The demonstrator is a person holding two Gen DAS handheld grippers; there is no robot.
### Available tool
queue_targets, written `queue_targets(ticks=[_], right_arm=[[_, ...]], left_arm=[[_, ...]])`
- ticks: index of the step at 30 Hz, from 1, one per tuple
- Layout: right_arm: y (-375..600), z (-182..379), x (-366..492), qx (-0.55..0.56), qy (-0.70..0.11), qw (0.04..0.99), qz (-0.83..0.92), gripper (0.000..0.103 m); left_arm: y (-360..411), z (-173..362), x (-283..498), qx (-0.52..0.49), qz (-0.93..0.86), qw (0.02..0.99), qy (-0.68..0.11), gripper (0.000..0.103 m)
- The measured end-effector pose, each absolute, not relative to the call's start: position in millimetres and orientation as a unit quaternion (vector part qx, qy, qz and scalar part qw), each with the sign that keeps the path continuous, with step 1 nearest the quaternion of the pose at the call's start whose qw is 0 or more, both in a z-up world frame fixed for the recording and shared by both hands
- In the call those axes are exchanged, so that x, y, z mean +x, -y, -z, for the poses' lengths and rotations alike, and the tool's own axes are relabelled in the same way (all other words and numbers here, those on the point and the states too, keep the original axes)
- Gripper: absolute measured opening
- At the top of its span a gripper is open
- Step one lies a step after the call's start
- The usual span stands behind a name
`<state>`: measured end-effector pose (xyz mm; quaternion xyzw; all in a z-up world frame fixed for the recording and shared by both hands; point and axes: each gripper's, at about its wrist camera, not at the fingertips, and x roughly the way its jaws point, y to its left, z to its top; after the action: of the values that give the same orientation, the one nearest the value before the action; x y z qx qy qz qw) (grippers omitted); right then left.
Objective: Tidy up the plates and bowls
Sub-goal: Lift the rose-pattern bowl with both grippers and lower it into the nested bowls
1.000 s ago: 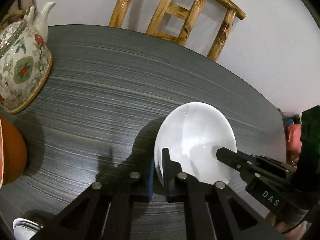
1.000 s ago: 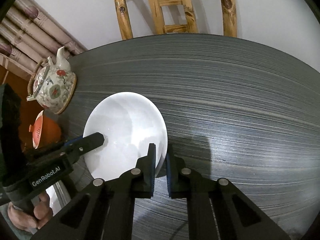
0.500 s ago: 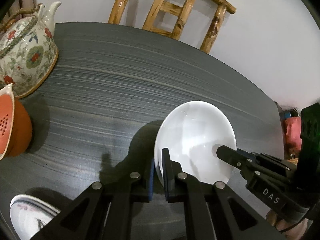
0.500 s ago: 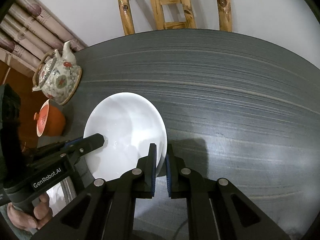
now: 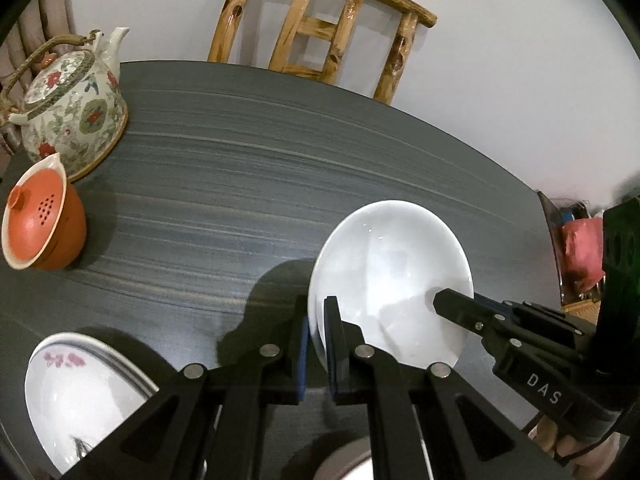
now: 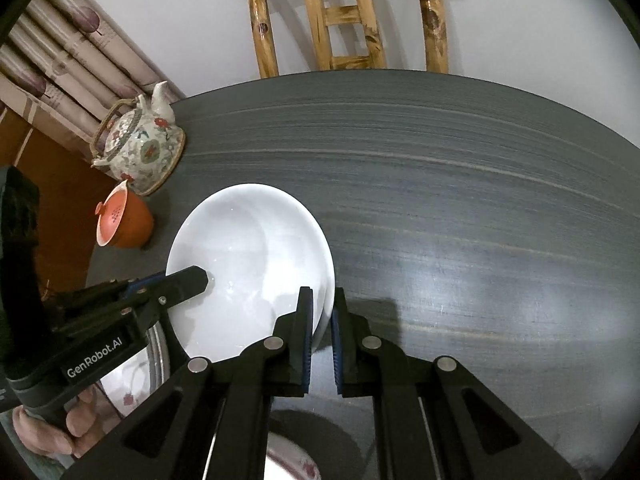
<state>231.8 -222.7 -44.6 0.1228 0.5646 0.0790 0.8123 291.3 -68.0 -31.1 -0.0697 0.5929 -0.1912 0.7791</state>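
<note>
A plain white plate (image 5: 390, 276) hangs above the dark table, held by both grippers. My left gripper (image 5: 316, 320) is shut on its left rim. My right gripper (image 6: 322, 312) is shut on the opposite rim of the white plate (image 6: 248, 264). Each gripper shows in the other's view: the right gripper (image 5: 440, 302) reaches in from the right, the left gripper (image 6: 202, 276) from the left. Below, a floral-patterned plate (image 5: 76, 396) lies at the lower left, and a second dish (image 5: 352, 468) peeks out at the bottom edge. The floral plate (image 6: 132, 392) is partly hidden under the left gripper.
A flowered teapot (image 5: 72, 108) and an orange strainer cup (image 5: 40, 224) stand at the table's left side. A bamboo chair (image 5: 320, 36) stands behind the far edge of the dark table (image 5: 280, 168). A person's hand (image 6: 48, 428) holds the left gripper.
Both grippers have lifted the white plate and drawn it back toward the near side. The orange cup, floral plate and a dish at the bottom have come into view.
</note>
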Motion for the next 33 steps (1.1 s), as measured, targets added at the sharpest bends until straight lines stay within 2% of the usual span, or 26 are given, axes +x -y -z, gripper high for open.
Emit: queue_targets(ticks=[14, 33], right_arm=[[211, 16, 169, 0.119, -0.555, 0.819, -0.078, 0.009], [194, 9, 76, 0.116, -0.557, 0.819, -0.071, 0.010]], left_arm=[[56, 1, 228, -0.068, 0.203, 0.782, -0.586, 0.007], [47, -4, 141, -0.046, 0.211, 0.778, -0.590, 0.007]])
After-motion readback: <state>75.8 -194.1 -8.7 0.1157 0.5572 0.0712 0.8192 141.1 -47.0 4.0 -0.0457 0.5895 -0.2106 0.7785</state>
